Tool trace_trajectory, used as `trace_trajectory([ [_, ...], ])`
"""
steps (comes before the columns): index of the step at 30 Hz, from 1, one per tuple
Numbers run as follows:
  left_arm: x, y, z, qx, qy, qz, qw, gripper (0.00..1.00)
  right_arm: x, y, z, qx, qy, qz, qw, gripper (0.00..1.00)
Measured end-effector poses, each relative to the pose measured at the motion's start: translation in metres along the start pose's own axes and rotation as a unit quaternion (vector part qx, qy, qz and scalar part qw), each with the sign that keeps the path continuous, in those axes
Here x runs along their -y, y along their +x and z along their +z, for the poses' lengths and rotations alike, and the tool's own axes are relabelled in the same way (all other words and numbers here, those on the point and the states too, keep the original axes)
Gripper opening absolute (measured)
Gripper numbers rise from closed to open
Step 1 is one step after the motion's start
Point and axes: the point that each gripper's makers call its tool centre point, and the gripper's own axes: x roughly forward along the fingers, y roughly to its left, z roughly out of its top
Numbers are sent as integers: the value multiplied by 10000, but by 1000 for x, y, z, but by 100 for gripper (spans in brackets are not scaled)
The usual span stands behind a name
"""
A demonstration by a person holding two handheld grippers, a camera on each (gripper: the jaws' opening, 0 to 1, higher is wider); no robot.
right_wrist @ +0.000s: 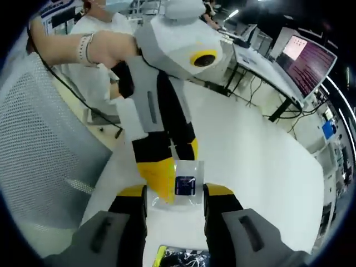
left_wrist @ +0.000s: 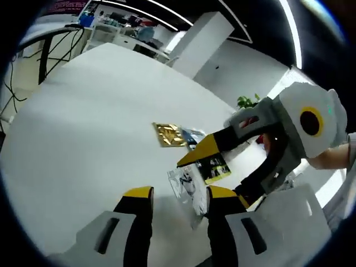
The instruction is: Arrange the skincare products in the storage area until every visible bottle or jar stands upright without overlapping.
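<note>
Left gripper with grey moulded housing, black fingers tipped in yellow, right gripper with rounded pale-grey body bearing a yellow ring around a dark disc, person's white sleeve, white top and pale wristband

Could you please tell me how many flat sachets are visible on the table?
4: a shiny gold square sachet, a pale blue-white one beside it, a dark yellow-edged one, and a clear plastic one nearest; others may be hidden.
</note>
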Motion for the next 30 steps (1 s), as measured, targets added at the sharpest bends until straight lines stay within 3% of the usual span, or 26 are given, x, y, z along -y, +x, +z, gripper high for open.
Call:
trace_trajectory([
  [5, 6, 5, 1, -156, 42, -159, 9997, 25, -2, -3, -3, -90, -350, -63, 9993, 40],
  [8, 12, 8, 1, -230, 20, -257, 9994, 15, -5, -7, -4, -96, -427, -52, 9990, 40],
  [20, 41, 21, 4, -481, 177, -622, 9967, 0, -8, -29, -16, -152, -270, -390, 9988, 39],
  [26, 49, 20, 19, -305, 450, -632, 9965, 0, -11, -56, -28, 52, 457, -836, 9954, 39],
  [30, 58, 18, 25, -268, 612, -682, 9954, 0, -12, -78, -37, 290, 1110, -1228, 9858, 40],
])
